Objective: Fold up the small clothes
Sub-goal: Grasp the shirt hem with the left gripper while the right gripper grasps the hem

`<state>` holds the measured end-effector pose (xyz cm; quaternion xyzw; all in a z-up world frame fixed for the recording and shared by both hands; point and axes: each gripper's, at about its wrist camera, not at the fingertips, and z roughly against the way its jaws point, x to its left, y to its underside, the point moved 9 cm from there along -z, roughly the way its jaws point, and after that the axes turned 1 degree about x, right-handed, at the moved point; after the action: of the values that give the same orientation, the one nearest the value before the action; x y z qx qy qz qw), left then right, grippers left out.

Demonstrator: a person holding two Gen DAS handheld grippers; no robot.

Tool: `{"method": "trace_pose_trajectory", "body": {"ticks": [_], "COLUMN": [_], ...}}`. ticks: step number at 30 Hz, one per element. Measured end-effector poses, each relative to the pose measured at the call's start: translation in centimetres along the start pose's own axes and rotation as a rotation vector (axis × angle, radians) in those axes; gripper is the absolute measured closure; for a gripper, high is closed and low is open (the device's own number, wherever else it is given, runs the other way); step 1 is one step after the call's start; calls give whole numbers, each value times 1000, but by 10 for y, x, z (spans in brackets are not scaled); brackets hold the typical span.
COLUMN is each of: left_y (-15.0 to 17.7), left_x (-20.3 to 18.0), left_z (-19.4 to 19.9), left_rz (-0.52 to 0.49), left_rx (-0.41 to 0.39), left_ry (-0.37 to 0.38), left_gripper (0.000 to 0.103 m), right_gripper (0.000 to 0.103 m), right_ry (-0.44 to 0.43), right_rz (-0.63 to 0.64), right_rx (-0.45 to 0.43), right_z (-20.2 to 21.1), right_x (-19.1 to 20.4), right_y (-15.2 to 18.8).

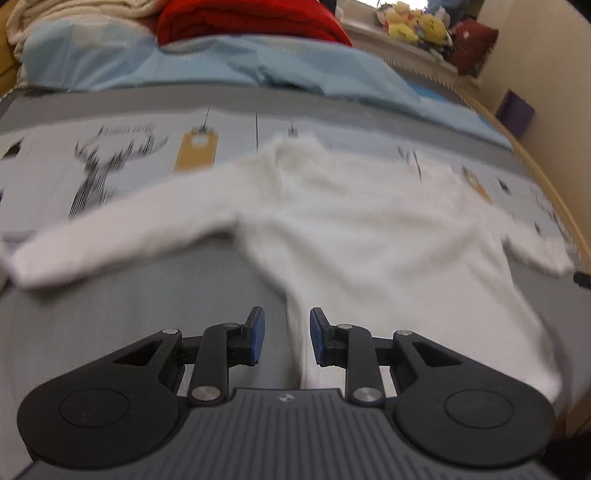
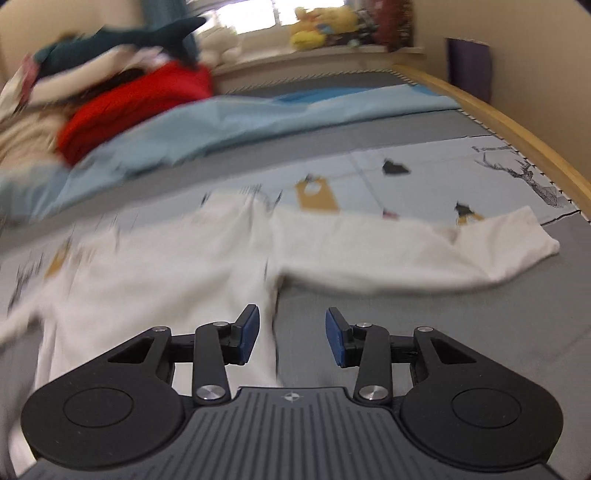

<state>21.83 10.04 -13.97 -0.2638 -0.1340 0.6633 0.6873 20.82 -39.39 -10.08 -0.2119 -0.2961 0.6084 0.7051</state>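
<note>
left tongs (image 1: 283,334): spread, blue pads apart, nothing pinched. White cloth shows through the gap, lying below on the bed, not gripped.
right tongs (image 2: 292,334): spread, wider gap than the left pair, nothing pinched. Gap sits over bare grey sheet; the left pad overlaps the garment's side edge in the picture, contact can't be told.
white top (image 1: 369,236): long-sleeved, lying flat on the bed (image 1: 110,332), collar toward the far side, hem toward the near edge, both sleeves spread out sideways.
left view only: whole body of the top plus the long sleeve (image 1: 122,229) running to the bed's left side, cuff at the picture's left edge. Deer print (image 1: 107,173) and mustard tag print on the sheet beyond that sleeve.
right view only: the other sleeve (image 2: 424,254) stretched toward the right side of the bed, cuff near the wooden bed rail (image 2: 517,129). Body of the top is blurred here.
both views: light blue cover (image 1: 207,70) bunched across the far part of the bed, red blanket (image 1: 251,18) behind it, yellow plush toys (image 1: 417,22) on the window ledge, purple thing (image 1: 515,110) against the wall past the rail.
right view extra: dark teal plush (image 2: 129,40) on top of the pile by the red blanket; blurred.
image quality: motion blur in both, heavier on the right view's left half.
</note>
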Motion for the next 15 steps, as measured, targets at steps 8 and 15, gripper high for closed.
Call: {"method": "trace_pose_trajectory", "body": {"ticks": [8,15], "left_y": [90,109], "left_x": [-1,-2], "left_z": [14,-5], "left_rz": [47,93], "left_rx": [205,293], "left_ry": [126,121], "left_gripper": [72,71], "right_gripper": [62,61], "right_ry": [12,69], "right_rz": [11,9], "right_rx": [200,358], "right_z": [10,-2], "right_x": [-11,-26], "right_y": [77,127]}}
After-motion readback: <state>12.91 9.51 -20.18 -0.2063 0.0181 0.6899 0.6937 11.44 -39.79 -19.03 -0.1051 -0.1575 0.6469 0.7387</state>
